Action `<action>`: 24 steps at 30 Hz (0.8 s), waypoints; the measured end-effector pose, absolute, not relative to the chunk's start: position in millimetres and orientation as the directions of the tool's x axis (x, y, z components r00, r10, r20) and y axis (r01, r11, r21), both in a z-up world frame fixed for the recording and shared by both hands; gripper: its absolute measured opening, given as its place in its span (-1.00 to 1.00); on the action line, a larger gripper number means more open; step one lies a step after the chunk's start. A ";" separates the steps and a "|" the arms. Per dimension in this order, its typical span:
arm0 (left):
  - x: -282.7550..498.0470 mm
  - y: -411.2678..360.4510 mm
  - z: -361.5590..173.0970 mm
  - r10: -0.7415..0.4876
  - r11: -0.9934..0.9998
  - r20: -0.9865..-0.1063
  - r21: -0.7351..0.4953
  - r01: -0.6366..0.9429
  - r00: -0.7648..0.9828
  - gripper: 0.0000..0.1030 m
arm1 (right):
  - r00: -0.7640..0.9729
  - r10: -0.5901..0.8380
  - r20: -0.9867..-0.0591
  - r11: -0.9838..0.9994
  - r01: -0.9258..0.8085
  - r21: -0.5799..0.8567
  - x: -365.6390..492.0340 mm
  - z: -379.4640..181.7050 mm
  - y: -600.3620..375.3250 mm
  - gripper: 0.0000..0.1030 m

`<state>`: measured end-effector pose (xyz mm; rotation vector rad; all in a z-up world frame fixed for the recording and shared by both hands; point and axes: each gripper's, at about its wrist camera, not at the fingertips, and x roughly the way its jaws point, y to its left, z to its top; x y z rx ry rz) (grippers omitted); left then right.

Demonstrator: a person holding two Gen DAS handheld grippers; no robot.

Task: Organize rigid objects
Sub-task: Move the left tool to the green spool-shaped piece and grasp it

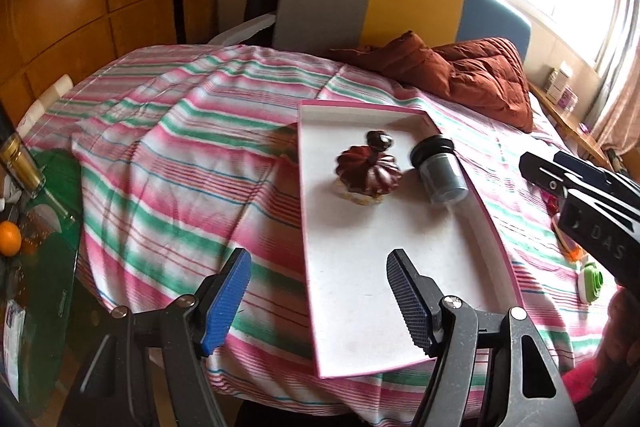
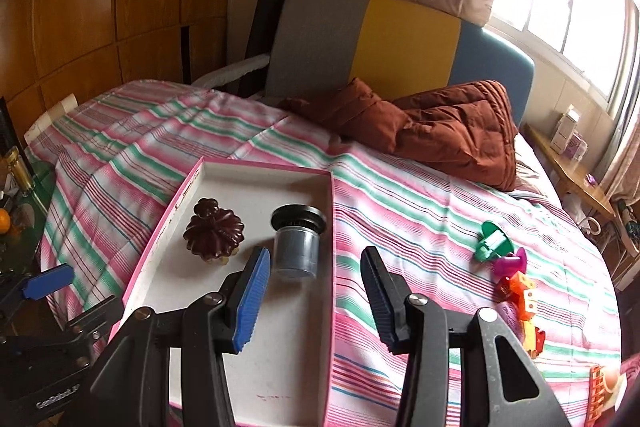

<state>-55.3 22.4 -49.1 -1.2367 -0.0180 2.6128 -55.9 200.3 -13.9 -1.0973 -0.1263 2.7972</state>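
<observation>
On the bed, a striped pink-green-white sheet (image 2: 420,211) carries a shallow white tray w/ pink rim (image 2: 262,167), lying flat.

Tray contents (right wrist view): dark brown fluted lid w/ knob (image 2: 214,234) toward 9 o'clock of tray centre; grey cylindrical jar w/ black cap (image 2: 297,241) just beside it at 3 o'clock, against the right wall, cap end pointing to 12. Lid & jar near each other; whether they touch I cannot tell.

Off-tray items: cluster of small plastic toys at 3 o'clock of the tray, well apart from it — green piece (image 2: 491,235), magenta piece (image 2: 510,263), orange-red blocks (image 2: 520,293). Orange ribbed piece (image 2: 604,393) at approx. 5 o'clock, near frame edge.

Right gripper (image 2: 314,301): fingers spread, nothing between them; hangs above the tray's near right edge, jar just ahead of the left finger, no contact seen.

Left gripper (image 1: 320,301): fingers wide apart, nothing between them; hangs over the tray's near left rim & sheet. Right gripper body visible at 3 o'clock in this view.

Background: rust-brown quilted jacket (image 2: 440,131) at 12 o'clock by a grey-yellow-blue headboard (image 2: 404,43); green glass side table (image 1: 52,267) w/ an orange (image 1: 9,238) at 9 o'clock; window at 2 o'clock.
</observation>
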 end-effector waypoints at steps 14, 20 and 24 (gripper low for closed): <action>-49.9 93.7 -35.5 0.333 -0.911 -0.746 -0.097 -0.400 -0.577 0.38 | -0.730 0.268 -0.629 -0.957 -0.275 -0.089 -7.4 4.0 266.3 -0.07; -47.7 131.4 -31.3 0.378 -0.872 -0.743 -0.085 -0.482 -0.552 0.38 | -0.700 0.323 -0.637 -0.932 -0.352 -0.087 13.3 2.6 299.7 -0.07; -44.9 156.0 -29.7 0.409 -0.843 -0.740 -0.082 -0.531 -0.534 0.38 | -0.662 0.371 -0.651 -0.905 -0.415 -0.094 27.5 -1.9 324.7 -0.07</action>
